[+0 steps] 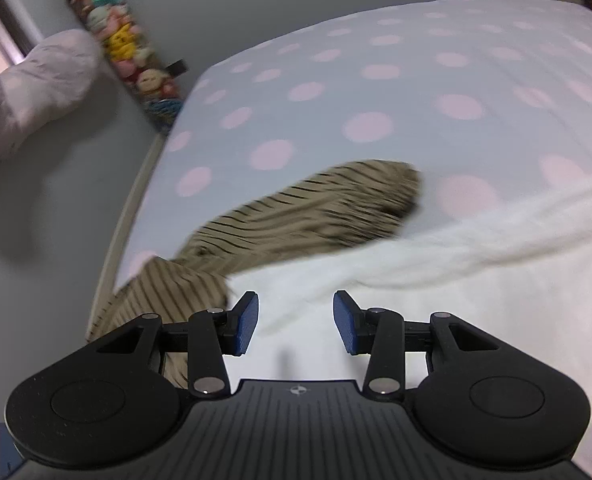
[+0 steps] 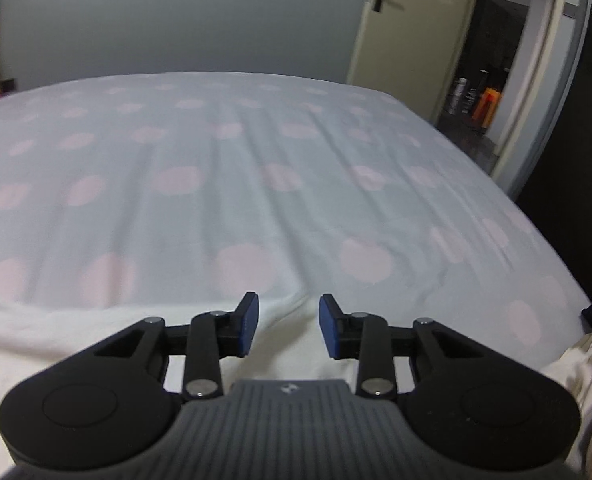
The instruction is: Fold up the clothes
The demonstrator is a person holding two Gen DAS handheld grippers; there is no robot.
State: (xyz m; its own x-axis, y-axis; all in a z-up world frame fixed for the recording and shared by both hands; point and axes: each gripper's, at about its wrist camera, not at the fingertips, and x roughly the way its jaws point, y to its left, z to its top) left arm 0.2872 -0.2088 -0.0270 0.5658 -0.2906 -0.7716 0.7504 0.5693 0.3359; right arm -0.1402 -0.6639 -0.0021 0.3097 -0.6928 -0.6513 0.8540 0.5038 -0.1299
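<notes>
Left gripper: the left gripper (image 1: 295, 322) hangs over the white garment (image 1: 435, 300), blue ribbed pads (image 1: 345, 322) parted, nothing between them, so it is released.
Right gripper: the right gripper (image 2: 289, 326) is also spread and empty, pads clear of the cloth below.
White garment: soft, fuzzy white fabric, lying across the near part of the bed under both grippers; in the right wrist view it shows as a pale band (image 2: 56, 336) with a shallow dip at its far edge.
Only in the left view: a tan garment with thin dark stripes (image 1: 296, 220), crumpled, one limb reaching out over the sheet, its near part tucked beside the white garment at the bed's left edge.
Also only there: a tall tube of plush toys (image 1: 128, 48) against the wall, and a pink bundle (image 1: 36, 88) at far left.
Only in the right view: a half-open door (image 2: 411, 40) with a lever handle, and dim shelves beyond.
Bed sheet: pale blue with large pink dots (image 2: 256, 160), lightly creased lengthwise.
Hard to make out: the striped garment is motion-blurred; a beige cloth (image 2: 583, 368) at the right edge is cut off, kind unclear.
Hidden: both garments' near ends sit behind the gripper bodies.
</notes>
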